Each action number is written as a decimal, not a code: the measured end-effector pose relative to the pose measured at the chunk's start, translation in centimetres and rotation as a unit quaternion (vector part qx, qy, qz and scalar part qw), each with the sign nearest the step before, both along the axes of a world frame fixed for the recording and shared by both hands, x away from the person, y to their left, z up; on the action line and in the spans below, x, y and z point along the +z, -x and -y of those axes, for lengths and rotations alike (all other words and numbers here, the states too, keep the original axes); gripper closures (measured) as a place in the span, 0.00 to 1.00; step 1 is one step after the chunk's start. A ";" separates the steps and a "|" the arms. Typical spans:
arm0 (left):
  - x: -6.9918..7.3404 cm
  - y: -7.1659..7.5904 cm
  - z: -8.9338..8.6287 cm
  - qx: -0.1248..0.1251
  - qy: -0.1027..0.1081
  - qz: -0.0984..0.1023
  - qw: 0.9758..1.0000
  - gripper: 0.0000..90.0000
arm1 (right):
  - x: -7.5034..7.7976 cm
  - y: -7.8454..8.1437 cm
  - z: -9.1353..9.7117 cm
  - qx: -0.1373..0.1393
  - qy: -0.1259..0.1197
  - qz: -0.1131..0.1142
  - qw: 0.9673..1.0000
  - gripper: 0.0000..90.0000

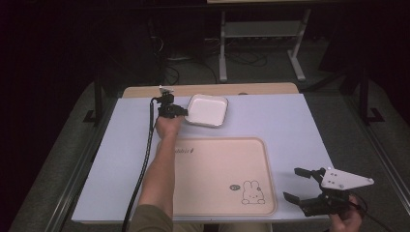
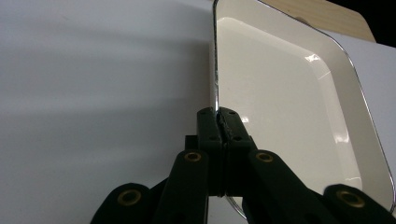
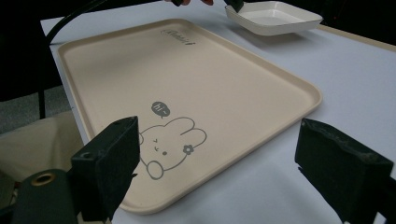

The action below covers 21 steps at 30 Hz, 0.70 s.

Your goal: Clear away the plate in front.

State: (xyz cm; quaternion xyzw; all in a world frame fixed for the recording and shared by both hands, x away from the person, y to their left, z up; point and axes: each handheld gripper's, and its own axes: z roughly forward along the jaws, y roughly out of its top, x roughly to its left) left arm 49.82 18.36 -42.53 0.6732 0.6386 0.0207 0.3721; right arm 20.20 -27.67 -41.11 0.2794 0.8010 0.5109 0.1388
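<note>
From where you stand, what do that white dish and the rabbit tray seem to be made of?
White dish: glossy, maybe enamelled metal or melamine; it shows bright glints and a thin dark rim. Rabbit tray: matte beige, probably plastic, with a soft even sheen and a printed drawing.

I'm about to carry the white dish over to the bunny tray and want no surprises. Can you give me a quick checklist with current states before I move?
1. Left tool shut on the rim of the white square dish: ok, the jaws pinch its near edge in the left gripper view.
2. Dish empty: ok, nothing lies inside it.
3. Beige bunny tray free for the dish: ok, its surface is bare.
4. Right tool out of the way: ok, it is open beside the tray's right edge, holding nothing.
5. Left tool's cable clear of the tray: cannot tell, it runs along the forearm close to the tray's left edge.
6. Grip firm enough to lift: cannot tell.
</note>
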 end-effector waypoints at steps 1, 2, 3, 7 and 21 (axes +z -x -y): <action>0.1 0.0 -0.1 0.001 0.000 0.003 1.000 0.99 | 0.0 0.0 0.0 0.000 0.000 0.000 1.000 0.15; 0.3 0.1 -0.1 0.003 0.000 0.004 1.000 0.99 | 0.0 0.0 0.0 0.000 0.000 0.000 1.000 0.15; 0.4 0.1 -0.2 0.004 0.002 0.006 1.000 0.99 | 0.0 0.0 0.0 0.001 0.000 0.000 1.000 0.15; 0.9 0.2 -0.5 0.007 0.007 0.009 1.000 0.99 | 0.0 0.1 0.0 0.001 0.000 0.000 1.000 0.15; 3.2 1.4 -1.3 -0.012 0.011 0.034 0.999 0.99 | 0.0 0.1 -0.1 0.000 0.000 0.000 1.000 0.15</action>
